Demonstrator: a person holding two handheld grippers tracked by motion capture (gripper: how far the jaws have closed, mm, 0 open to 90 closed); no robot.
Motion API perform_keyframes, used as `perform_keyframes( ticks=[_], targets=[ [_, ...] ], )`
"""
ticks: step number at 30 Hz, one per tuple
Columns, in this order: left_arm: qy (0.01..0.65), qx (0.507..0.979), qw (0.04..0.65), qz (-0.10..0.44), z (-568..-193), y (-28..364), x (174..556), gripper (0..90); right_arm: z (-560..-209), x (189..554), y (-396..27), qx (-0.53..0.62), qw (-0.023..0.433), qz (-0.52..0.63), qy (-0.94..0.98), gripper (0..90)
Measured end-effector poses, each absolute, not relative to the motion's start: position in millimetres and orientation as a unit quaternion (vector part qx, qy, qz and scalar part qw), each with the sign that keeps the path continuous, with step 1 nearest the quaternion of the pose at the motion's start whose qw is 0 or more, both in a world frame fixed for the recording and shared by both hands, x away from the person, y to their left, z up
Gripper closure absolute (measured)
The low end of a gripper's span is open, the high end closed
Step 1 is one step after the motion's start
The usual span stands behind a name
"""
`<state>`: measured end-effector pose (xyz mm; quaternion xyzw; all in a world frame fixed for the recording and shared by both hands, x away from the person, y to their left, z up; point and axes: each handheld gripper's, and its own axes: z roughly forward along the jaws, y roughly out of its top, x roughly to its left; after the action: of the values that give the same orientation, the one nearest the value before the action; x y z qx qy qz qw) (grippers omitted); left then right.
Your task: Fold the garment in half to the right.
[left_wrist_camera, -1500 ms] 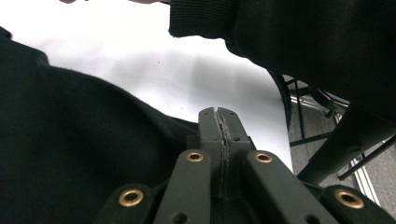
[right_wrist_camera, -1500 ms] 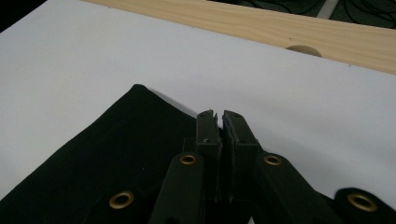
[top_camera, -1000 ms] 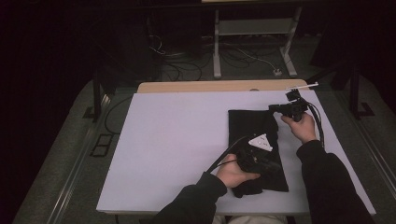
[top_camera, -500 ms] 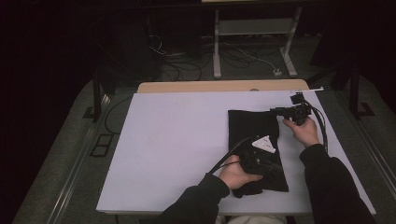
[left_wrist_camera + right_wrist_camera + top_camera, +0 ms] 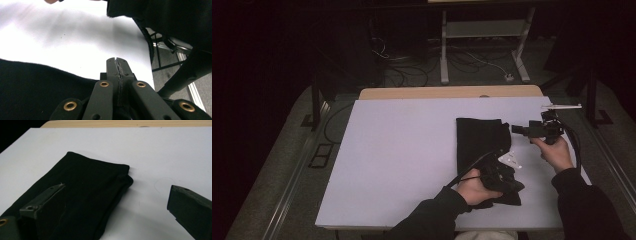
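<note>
**Black cloth on the white table, a gripper at each end**

The folded black cloth (image 5: pixel 482 145) lies right of centre on the table (image 5: pixel 402 150). The left gripper (image 5: pixel 499 176) rests at its near end, jaws pressed together — seemingly on nothing. The right gripper (image 5: pixel 518 129) hovers beside the far end — jaws wide apart, empty
</note>
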<state>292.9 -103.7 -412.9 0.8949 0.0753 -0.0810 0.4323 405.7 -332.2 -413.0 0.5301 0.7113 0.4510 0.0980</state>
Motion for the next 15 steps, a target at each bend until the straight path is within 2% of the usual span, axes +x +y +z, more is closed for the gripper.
perform_keyframes(
  ticks=[8,15],
  targets=[
    [0.058,0.911,0.402,-0.072,-417.3,-119.7,288.0,88.5,-412.0,388.3,-350.6,0.540,0.105,0.455,0.700,0.0],
    [0.068,0.913,0.396,-0.075,-420.7,-123.3,292.9,88.1,-410.0,377.6,-358.9,0.543,0.110,0.462,0.692,0.0]
  ],
)
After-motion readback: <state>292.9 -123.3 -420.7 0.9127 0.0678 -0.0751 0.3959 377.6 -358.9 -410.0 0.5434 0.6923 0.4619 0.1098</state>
